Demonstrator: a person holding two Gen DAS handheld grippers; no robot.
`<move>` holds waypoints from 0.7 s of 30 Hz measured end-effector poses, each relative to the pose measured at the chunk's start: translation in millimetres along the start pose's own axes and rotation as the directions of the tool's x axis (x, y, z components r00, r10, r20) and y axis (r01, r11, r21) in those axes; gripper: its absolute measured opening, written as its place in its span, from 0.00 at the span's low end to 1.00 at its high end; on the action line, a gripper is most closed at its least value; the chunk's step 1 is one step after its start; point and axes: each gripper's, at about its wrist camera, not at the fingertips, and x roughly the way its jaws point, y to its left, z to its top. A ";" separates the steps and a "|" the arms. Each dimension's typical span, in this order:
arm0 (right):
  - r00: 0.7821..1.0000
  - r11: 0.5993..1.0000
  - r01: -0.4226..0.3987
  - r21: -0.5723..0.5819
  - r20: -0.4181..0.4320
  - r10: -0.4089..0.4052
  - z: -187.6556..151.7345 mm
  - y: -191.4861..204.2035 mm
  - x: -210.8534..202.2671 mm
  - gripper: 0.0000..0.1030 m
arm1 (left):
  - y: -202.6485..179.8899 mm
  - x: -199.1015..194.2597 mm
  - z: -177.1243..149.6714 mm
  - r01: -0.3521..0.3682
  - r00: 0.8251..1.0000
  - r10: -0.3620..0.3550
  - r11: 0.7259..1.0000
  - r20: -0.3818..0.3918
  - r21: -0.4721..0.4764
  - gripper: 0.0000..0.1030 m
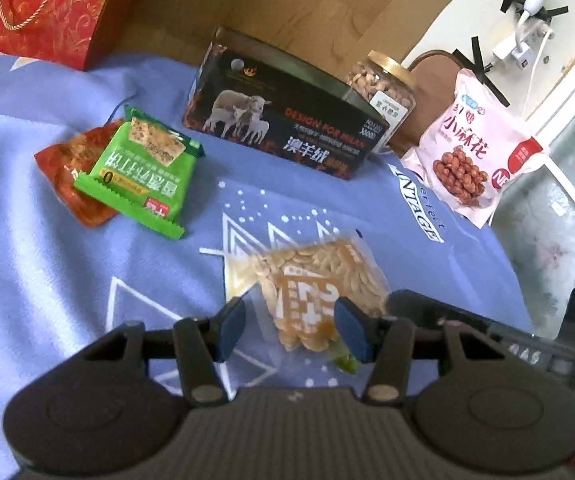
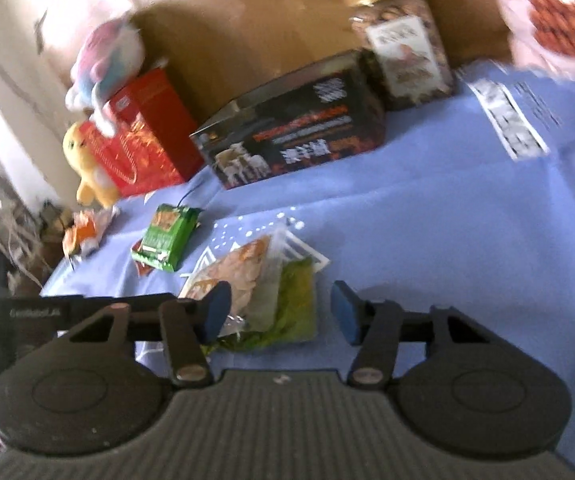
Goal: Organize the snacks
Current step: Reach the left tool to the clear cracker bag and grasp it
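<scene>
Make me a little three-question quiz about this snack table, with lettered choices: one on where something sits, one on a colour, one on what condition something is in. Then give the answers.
1. Where does the green cracker packet lie?
A. inside the dark box
B. partly on top of a red-orange packet
C. under the nut jar

2. What colour is the lid of the nut jar?
A. gold
B. blue
C. black

3. How do the blue pads of the left gripper stand?
A. pressed flat together
B. apart, with the clear seed packet between them
C. clamped on the pink bag

Answers:
B, the red-orange packet pokes out beneath it.
A, its rim shines gold.
B, the seed packet lies in the gap.
</scene>
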 end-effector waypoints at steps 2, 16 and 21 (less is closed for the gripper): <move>1.000 0.998 0.023 -0.061 0.012 -0.022 -1.2 8.5 4.2 0.46 | -1.5 0.8 -1.8 0.000 1.000 0.000 1.000 0.003 0.007 0.48; 0.998 0.992 -0.043 -0.115 -0.041 0.039 -4.5 13.5 21.8 0.35 | 10.6 2.4 1.4 0.038 0.999 -0.037 0.998 0.014 -0.049 0.26; 0.997 0.992 -0.069 -0.105 -0.038 0.066 -6.1 12.9 19.6 0.36 | 19.8 -0.6 11.8 0.081 0.997 -0.079 0.991 0.020 -0.104 0.17</move>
